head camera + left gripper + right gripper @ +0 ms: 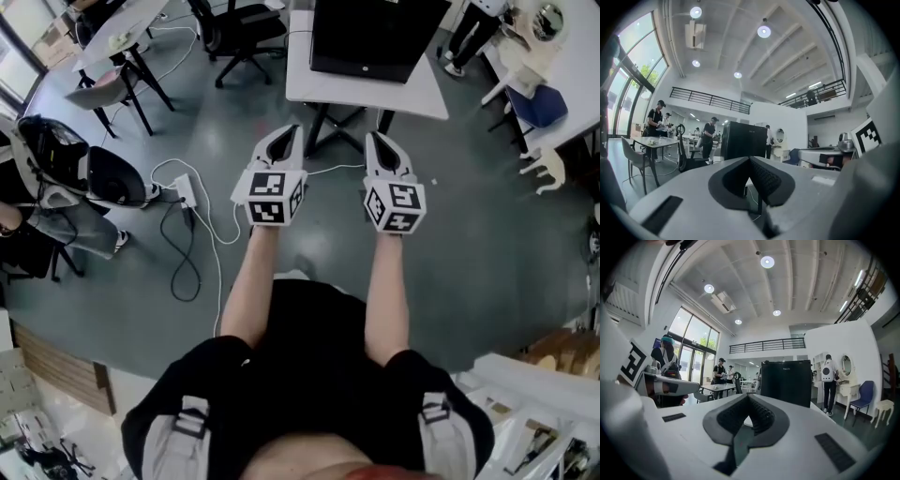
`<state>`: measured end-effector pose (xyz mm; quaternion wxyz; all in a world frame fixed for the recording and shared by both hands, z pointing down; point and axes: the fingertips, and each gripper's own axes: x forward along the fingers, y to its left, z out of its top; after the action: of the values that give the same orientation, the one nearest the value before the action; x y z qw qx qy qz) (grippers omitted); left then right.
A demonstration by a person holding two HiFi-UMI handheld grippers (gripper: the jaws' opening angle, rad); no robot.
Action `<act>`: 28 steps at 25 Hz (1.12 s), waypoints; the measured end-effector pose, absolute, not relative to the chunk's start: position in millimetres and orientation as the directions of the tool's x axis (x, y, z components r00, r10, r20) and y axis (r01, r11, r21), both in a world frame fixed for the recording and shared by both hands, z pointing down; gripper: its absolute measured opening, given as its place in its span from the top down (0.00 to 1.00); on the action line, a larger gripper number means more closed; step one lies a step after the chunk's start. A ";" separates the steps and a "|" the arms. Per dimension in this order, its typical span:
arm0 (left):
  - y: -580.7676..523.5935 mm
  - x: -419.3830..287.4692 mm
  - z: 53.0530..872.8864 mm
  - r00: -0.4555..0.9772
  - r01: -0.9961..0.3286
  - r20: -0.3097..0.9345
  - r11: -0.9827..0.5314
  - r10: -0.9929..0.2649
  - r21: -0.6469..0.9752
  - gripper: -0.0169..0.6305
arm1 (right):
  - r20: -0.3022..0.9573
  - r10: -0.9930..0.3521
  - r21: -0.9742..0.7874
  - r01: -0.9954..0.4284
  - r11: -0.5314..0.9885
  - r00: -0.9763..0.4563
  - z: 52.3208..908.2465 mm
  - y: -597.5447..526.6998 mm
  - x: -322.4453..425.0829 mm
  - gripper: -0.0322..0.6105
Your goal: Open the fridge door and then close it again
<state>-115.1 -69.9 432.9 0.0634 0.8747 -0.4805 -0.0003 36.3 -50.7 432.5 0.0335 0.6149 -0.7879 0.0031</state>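
A small black fridge (370, 36) stands with its door closed on a white table (375, 89) straight ahead of me. It also shows as a dark box in the left gripper view (743, 139) and in the right gripper view (786, 380). Both grippers are held level, side by side, well short of the table. My left gripper (284, 137) is shut with nothing between its jaws. My right gripper (382, 142) is shut and empty too. Neither touches the fridge.
Black office chairs (242, 33) and a desk (117, 37) stand at the left. A power strip with cables (187, 192) lies on the grey floor. A blue chair (539, 105) and white furniture are at the right. Several people (708, 136) stand in the room.
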 end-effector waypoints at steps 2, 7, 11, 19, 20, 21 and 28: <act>-71.4 -111.8 439.2 0.528 -0.847 0.069 -0.519 -0.846 0.117 0.97 | 0.064 -0.963 0.037 -0.964 0.263 -0.261 439.2 -52.0 38.5 0.96; -88.4 -94.7 453.2 0.519 -0.852 0.099 -0.506 -0.849 0.132 0.97 | 0.120 -0.967 0.098 -0.967 0.235 -0.223 440.1 -69.3 70.5 0.96; -114.4 -90.6 446.9 0.526 -0.848 0.080 -0.517 -0.846 0.114 0.98 | 0.068 -0.971 0.060 -0.970 0.233 -0.229 431.0 -98.1 77.6 0.96; -228.6 -88.8 453.1 0.522 -0.849 0.071 -0.511 -0.850 0.133 0.97 | 0.074 -0.963 0.019 -0.965 0.262 -0.260 451.1 -212.1 77.2 0.96; -245.2 -85.8 452.1 0.529 -0.846 0.072 -0.517 -0.846 0.131 0.97 | 0.074 -0.964 0.011 -0.966 0.257 -0.256 450.9 -228.3 79.5 0.96; -261.6 -82.1 450.2 0.536 -0.842 0.073 -0.525 -0.841 0.127 0.98 | 0.074 -0.965 0.004 -0.968 0.252 -0.251 449.9 -244.5 81.9 0.96; -374.1 -68.4 438.5 0.571 -0.819 0.068 -0.561 -0.818 0.122 0.97 | 0.068 -0.967 -0.001 -0.969 0.247 -0.247 437.2 -349.5 83.7 0.96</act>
<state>-68.4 -374.1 438.5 0.0700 0.8834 -0.4633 0.0017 83.7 -349.5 437.2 0.0269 0.6130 -0.7893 0.0212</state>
